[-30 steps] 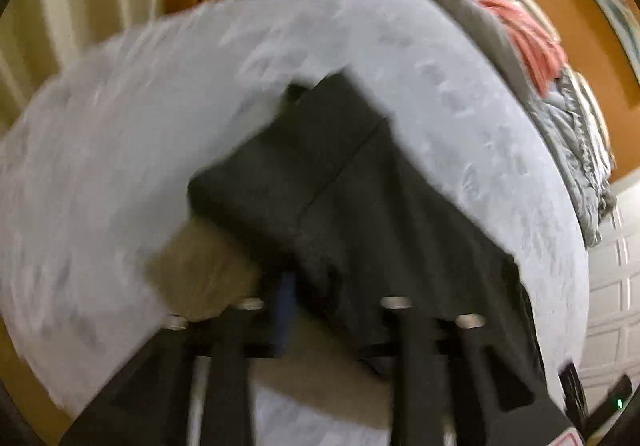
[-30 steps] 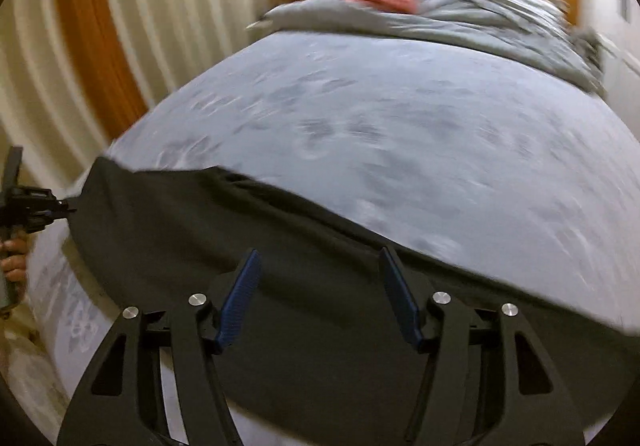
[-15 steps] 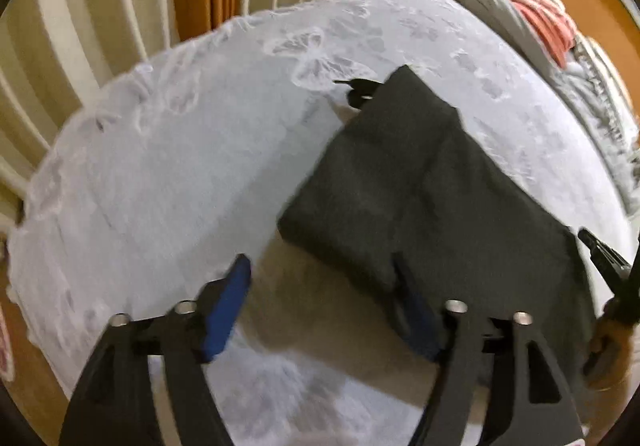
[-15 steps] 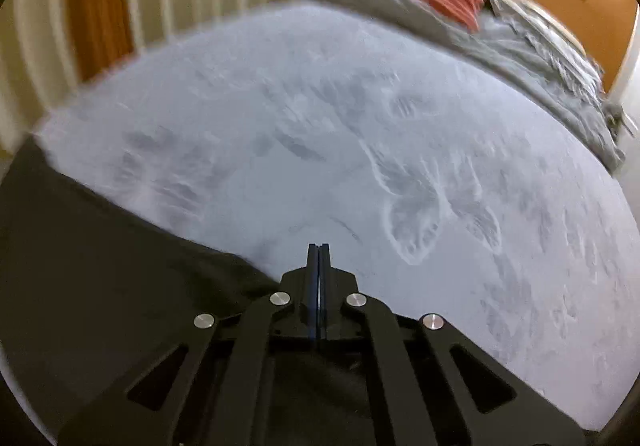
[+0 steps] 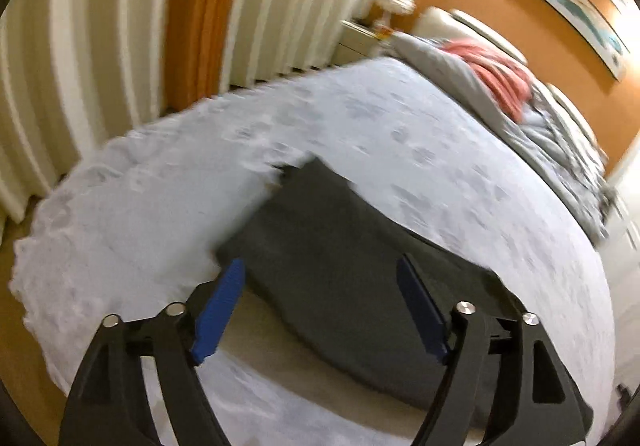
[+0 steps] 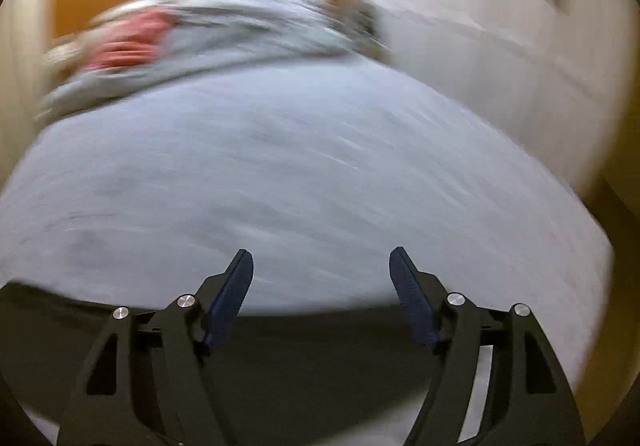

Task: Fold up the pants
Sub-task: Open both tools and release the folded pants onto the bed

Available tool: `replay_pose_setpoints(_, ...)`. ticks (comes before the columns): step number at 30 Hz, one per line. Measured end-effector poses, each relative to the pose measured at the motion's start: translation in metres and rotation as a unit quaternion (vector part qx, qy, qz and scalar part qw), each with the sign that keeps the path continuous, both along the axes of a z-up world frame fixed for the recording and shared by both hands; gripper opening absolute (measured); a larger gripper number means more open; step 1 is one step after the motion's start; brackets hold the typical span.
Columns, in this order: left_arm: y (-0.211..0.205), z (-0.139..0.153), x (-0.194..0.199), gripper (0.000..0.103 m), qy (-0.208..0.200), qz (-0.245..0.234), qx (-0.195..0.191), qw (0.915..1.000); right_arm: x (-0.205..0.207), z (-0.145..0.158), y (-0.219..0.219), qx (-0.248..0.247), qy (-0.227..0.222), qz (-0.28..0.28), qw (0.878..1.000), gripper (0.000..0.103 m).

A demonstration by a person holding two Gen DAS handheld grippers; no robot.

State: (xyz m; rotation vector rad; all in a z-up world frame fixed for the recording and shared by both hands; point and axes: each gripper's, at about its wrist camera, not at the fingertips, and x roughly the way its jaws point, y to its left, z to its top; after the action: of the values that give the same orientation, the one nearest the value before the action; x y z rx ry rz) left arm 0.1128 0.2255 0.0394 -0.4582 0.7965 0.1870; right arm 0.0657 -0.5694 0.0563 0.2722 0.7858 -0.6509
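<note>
Both my left gripper [image 5: 320, 310] and right gripper [image 6: 322, 296] now have fingers apart, having released the dark grey folded cloth pants [image 5: 352, 278] on the pale blue bed [image 5: 400, 134]; I judge this fold finished.

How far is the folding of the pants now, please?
Done: the dark pants lie folded into a compact rectangle on the pale bedspread. In hand: nothing; the left gripper and the right gripper are both open and empty. Left: perhaps one more fold or smoothing.
</note>
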Motion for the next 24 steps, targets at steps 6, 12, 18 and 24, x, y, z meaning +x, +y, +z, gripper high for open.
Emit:
replay_pose_setpoints(6, -0.077, -0.012, 0.015, 0.08, 0.012, -0.068, -0.032, 0.9971, -0.073, -0.076, -0.095, 0.115, 0.03, -0.065, 0.991, 0.069)
replay_pose_setpoints(12, -0.136, -0.037, 0.03, 0.08, 0.019, -0.109, 0.011, 0.9938, -0.076, -0.075, -0.101, 0.212, -0.058, -0.006, 0.975, 0.071)
replay_pose_setpoints(18, -0.139, -0.061, 0.04, 0.08, 0.046, -0.108, 0.024, 0.9928, -0.059, -0.103, -0.074, 0.222, 0.012, 0.029, 0.974, 0.077)
replay_pose_setpoints(24, -0.12, -0.068, 0.05, 0.08, 0.058, -0.072, -0.034, 0.9951, -0.059, -0.025, -0.066, 0.092, -0.063, 0.045, 0.993, 0.008)
